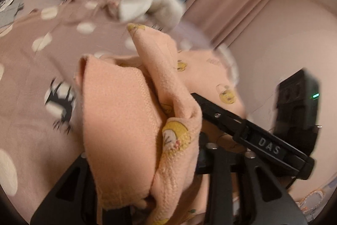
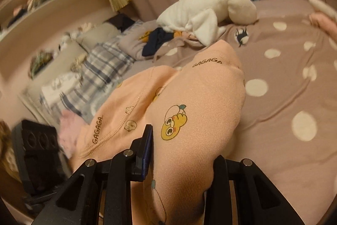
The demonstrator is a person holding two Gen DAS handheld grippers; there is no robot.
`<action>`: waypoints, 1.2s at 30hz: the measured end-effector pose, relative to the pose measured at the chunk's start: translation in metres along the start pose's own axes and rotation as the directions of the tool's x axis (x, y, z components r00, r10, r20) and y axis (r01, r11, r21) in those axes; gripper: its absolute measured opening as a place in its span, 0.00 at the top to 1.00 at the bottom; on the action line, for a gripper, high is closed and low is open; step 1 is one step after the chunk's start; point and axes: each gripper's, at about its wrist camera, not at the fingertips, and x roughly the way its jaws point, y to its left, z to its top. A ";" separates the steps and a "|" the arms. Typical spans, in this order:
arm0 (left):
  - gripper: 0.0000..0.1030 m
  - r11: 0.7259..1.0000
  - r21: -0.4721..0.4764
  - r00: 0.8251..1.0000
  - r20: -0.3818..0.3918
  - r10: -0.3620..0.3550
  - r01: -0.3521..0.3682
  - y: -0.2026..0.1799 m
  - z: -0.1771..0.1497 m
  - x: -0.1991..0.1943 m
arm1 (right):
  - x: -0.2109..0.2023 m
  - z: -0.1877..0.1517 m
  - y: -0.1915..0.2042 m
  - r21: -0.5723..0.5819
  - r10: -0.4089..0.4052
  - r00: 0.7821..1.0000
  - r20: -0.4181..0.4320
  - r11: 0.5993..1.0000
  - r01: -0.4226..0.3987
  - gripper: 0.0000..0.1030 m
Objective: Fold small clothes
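Both grippers, left (image 1: 147, 119) and right (image 2: 181, 153), were clenched on the peach garment (image 2: 189, 88), held above the dotted bed (image 2: 284, 81).

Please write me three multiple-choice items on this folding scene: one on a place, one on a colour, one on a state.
1. Where does the white plush toy lie?
A. On the dotted bedspread, beyond the garment
B. On a shelf
C. Between a gripper's fingers

2. What colour is the garment with the cartoon prints?
A. Navy
B. Peach-pink
C. Green

3. What is the state of the right gripper?
A. Open and empty
B. Out of view
C. Closed on the garment

Answers:
1 A: the toy rests on the bedspread, by a dark cloth.
2 B: its fabric is peach-pink in both views, with yellow cartoon figures.
3 C: cloth bulges out between its fingers; the left gripper grips a bunch of the same garment too.
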 end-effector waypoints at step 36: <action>0.00 0.950 0.202 0.966 -0.049 0.254 -0.239 -0.022 -0.023 -0.009 | -0.031 -0.061 -0.037 0.294 -0.344 0.917 -0.203 0.872 0.393 0.06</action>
